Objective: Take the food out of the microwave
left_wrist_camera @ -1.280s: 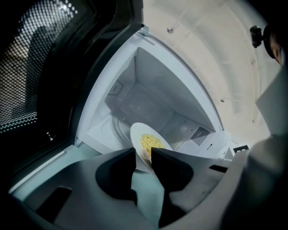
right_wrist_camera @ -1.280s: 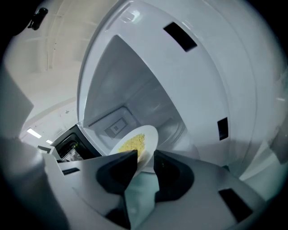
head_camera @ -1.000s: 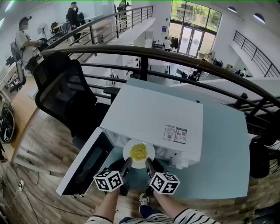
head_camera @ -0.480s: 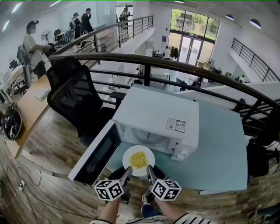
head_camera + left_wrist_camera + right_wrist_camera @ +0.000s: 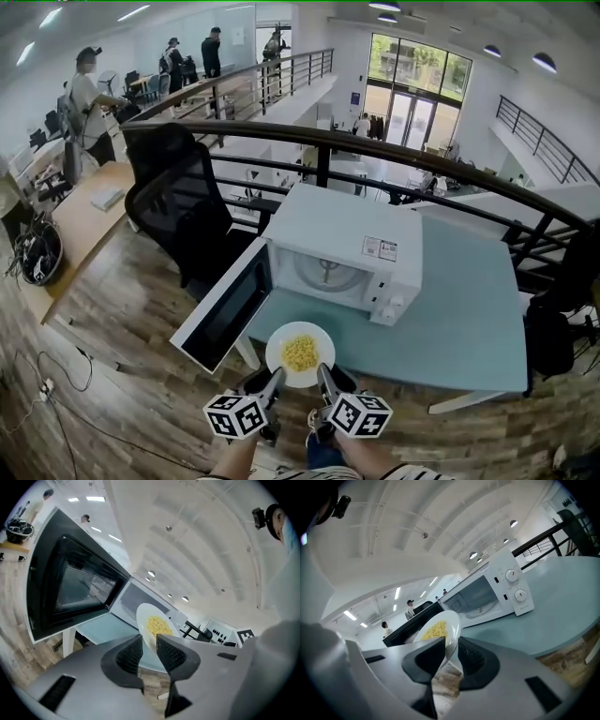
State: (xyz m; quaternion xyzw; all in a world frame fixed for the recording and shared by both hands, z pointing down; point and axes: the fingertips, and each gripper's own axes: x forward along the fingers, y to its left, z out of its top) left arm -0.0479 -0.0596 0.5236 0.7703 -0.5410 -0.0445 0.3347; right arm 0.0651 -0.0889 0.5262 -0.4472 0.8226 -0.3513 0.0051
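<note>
A white plate of yellow food (image 5: 300,353) hangs over the near edge of the pale blue table (image 5: 469,309), in front of the white microwave (image 5: 342,258). The microwave's door (image 5: 225,305) stands swung open to the left and its cavity holds only the glass turntable. My left gripper (image 5: 275,377) clamps the plate's near left rim and its jaws are closing on it. My right gripper (image 5: 324,375) clamps the near right rim. In the left gripper view the plate (image 5: 154,623) rises from between the pads of the gripper (image 5: 149,648). The right gripper view shows the plate (image 5: 436,629) pinched by that gripper (image 5: 451,656).
A black office chair (image 5: 178,202) stands left of the table behind the open door. A dark railing (image 5: 375,141) runs behind the microwave. A wooden desk (image 5: 84,202) and several people are at the far left. Wood floor lies below me.
Both grippers have drawn the plate back out of the microwave's mouth to the table's near edge. The microwave now sits farther off in view.
</note>
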